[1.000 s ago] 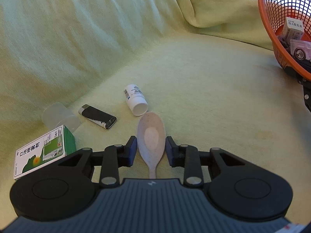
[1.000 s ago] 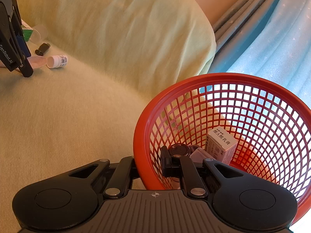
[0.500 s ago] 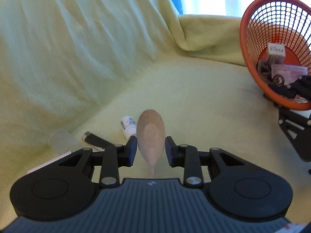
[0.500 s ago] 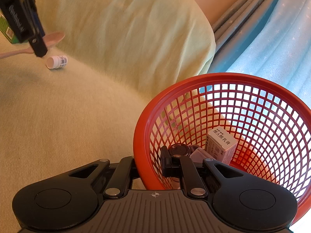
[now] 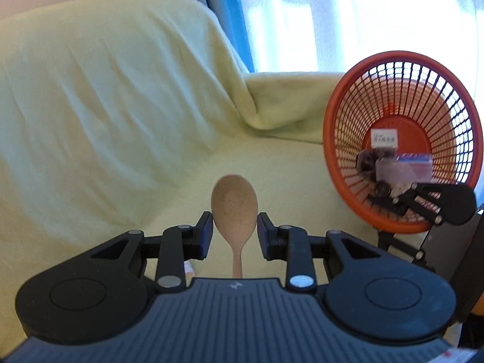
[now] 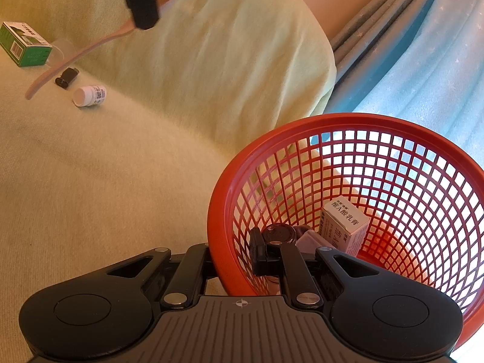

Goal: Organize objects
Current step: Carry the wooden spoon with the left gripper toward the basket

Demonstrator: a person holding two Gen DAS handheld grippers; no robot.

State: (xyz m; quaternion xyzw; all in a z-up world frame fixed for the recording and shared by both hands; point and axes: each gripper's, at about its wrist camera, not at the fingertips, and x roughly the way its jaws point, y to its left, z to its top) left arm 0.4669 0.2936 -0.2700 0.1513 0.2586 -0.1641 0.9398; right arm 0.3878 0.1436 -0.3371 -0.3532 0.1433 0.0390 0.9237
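Note:
A pale wooden spoon (image 5: pixel 234 202) hangs in the air above the yellow-green sofa seat, its bowl pinched between the fingers of my left gripper (image 5: pixel 234 233), which is shut on it. From the right wrist view the spoon (image 6: pixel 75 54) slants down to the left under that gripper (image 6: pixel 139 0). An orange mesh basket (image 5: pixel 328 127) stands tilted at the right, holding a white box (image 5: pixel 384 139) and other small items. My right gripper (image 6: pixel 233 257) is shut on the basket's near rim (image 6: pixel 217 211).
On the seat at the far left lie a green box (image 6: pixel 24 45), a clear plastic cup (image 6: pixel 62 47), a black lighter (image 6: pixel 67 77) and a white pill bottle (image 6: pixel 89 95). The sofa back (image 6: pixel 211 60) rises behind them, with blue curtains (image 6: pixel 423 60) at the right.
My left gripper has lifted the spoon off the seat and swung up and toward the basket, so the small items have left its view. The right gripper and basket have kept still.

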